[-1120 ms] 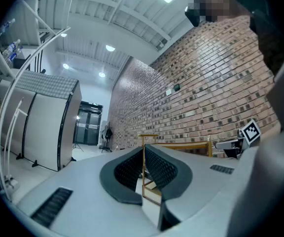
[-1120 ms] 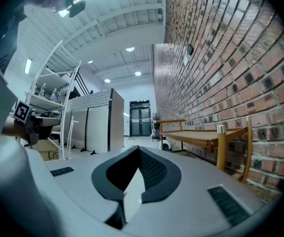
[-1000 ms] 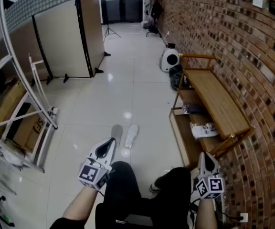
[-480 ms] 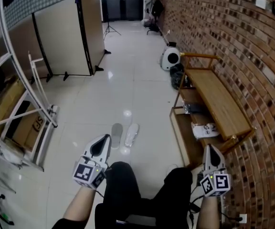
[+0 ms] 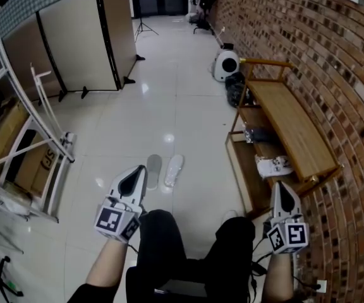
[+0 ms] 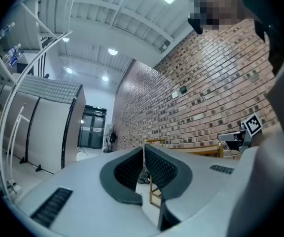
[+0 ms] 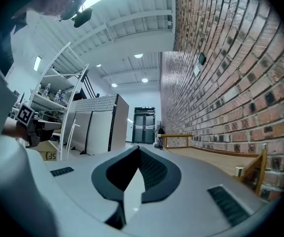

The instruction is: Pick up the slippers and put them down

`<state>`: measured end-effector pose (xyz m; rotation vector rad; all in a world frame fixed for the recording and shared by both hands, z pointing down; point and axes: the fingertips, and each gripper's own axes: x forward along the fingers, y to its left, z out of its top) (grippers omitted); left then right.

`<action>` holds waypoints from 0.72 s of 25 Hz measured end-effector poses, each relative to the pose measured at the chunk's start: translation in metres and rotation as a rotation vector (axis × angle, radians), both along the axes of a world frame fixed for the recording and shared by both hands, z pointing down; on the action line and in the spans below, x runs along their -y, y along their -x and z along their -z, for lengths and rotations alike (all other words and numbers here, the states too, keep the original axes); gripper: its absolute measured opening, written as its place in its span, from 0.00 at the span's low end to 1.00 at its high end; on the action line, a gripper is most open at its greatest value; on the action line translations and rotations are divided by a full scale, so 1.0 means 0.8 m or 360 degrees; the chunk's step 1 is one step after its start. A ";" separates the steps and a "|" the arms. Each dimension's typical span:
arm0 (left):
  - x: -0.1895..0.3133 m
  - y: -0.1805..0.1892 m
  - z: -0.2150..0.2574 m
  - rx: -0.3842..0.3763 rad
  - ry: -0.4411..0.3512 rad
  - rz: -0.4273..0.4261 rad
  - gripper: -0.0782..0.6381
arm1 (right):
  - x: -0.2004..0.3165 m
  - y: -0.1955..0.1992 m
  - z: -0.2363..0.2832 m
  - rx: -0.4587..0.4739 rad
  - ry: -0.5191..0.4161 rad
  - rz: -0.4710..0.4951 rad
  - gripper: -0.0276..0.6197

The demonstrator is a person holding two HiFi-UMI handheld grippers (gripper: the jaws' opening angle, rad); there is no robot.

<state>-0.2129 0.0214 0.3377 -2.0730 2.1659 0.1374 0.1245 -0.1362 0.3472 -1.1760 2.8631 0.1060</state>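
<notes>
Two slippers lie side by side on the pale tiled floor, a grey one and a white one. In the head view my left gripper hangs just short of the grey slipper and above the floor, shut with nothing in it. Beside the person's right knee and close to the bench, my right gripper is also shut and empty. The left gripper view shows its jaws meeting along the tips, pointing down the corridor. In the right gripper view the jaws are closed too. Neither gripper view shows the slippers.
A wooden bench with a lower shelf stands along the brick wall at the right; a white pair of slippers rests on its shelf. Left are a metal rack, a cardboard box and partition panels. The person's black-trousered legs fill the foreground.
Both grippers have risen a little and edged forward, still shut. The slippers have stayed where they lay on the floor.
</notes>
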 end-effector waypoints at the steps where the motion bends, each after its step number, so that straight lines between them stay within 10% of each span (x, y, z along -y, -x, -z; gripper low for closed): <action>1: 0.004 0.001 0.003 0.0000 -0.0005 0.0002 0.13 | 0.003 0.003 0.001 0.0003 0.0000 -0.0001 0.06; 18: 0.063 0.045 -0.040 -0.0126 0.0057 0.0052 0.13 | 0.053 0.082 -0.042 -0.0102 0.0075 0.0033 0.06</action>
